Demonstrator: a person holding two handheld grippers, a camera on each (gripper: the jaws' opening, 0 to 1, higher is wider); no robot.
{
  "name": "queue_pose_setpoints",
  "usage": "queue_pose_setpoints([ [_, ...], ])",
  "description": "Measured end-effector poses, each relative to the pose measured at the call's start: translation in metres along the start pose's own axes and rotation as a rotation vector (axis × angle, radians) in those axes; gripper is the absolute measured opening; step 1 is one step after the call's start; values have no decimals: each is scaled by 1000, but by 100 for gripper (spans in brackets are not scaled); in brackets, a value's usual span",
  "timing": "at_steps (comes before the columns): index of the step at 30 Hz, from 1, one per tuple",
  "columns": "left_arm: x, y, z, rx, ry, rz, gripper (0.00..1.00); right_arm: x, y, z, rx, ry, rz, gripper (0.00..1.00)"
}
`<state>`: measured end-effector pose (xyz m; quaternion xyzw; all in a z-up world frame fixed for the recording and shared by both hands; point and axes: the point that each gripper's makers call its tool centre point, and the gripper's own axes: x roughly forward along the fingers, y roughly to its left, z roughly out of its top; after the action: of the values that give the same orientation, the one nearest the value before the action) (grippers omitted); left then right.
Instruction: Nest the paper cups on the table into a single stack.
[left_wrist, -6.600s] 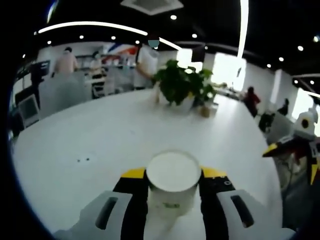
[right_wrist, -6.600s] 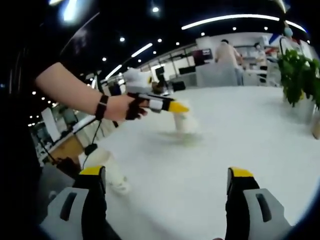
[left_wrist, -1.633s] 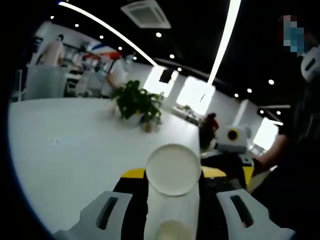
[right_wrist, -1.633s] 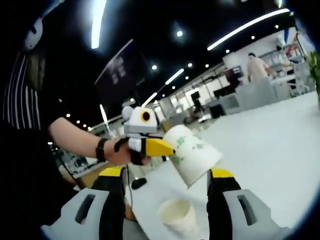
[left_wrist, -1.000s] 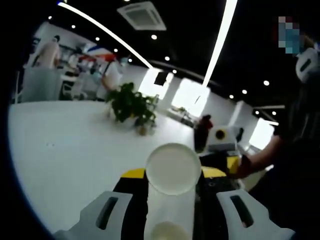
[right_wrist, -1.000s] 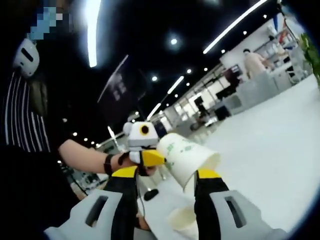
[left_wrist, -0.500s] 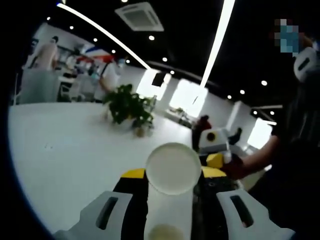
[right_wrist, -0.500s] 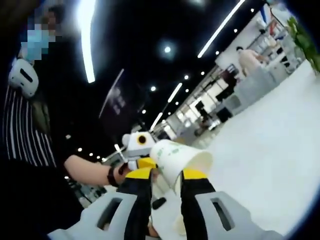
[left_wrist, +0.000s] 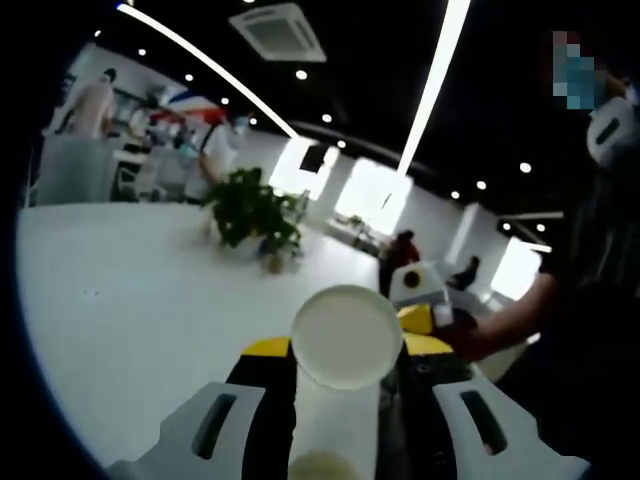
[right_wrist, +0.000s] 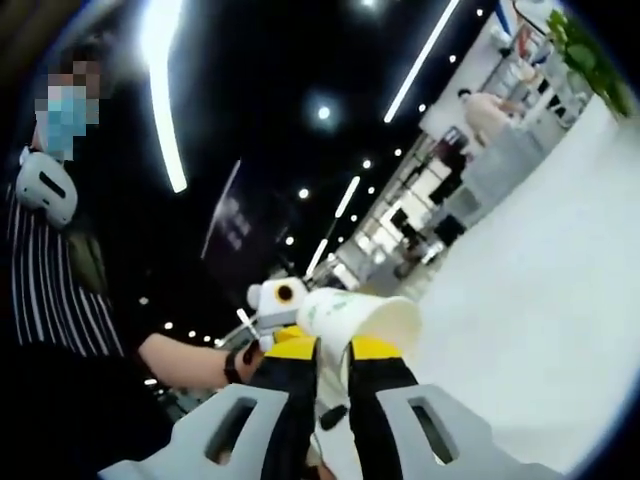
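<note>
1. Left gripper (left_wrist: 345, 395) clamps a paper cup (left_wrist: 345, 345) between its jaws, base facing ahead
2. Right gripper (right_wrist: 332, 372), jaws narrow, pinches that cup's rim
3. Beyond both, the white table (left_wrist: 140, 290) and a potted plant (left_wrist: 245, 212)

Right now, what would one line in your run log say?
left gripper: shut on paper cup | right gripper: jaws nearly closed at cup's rim | cup off white table
</note>
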<state>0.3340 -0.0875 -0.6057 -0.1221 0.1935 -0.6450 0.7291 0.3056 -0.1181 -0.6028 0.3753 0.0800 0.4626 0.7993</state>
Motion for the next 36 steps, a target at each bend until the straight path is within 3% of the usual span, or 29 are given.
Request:
queue_pose_setpoints([
  [16, -1, -4, 1, -12, -14, -6, 37, 1, 5, 6, 51, -43, 33, 3],
  [19, -2, -7, 4, 42, -24, -11, 37, 1, 7, 6, 61, -45, 46, 3],
  [23, -2, -8, 3, 22, -28, -23, 37, 0, 11, 7, 64, -53, 71, 2],
  [36, -1, -8, 1, 43, -14, -14, 42, 0, 19, 0, 58, -51, 125, 0],
])
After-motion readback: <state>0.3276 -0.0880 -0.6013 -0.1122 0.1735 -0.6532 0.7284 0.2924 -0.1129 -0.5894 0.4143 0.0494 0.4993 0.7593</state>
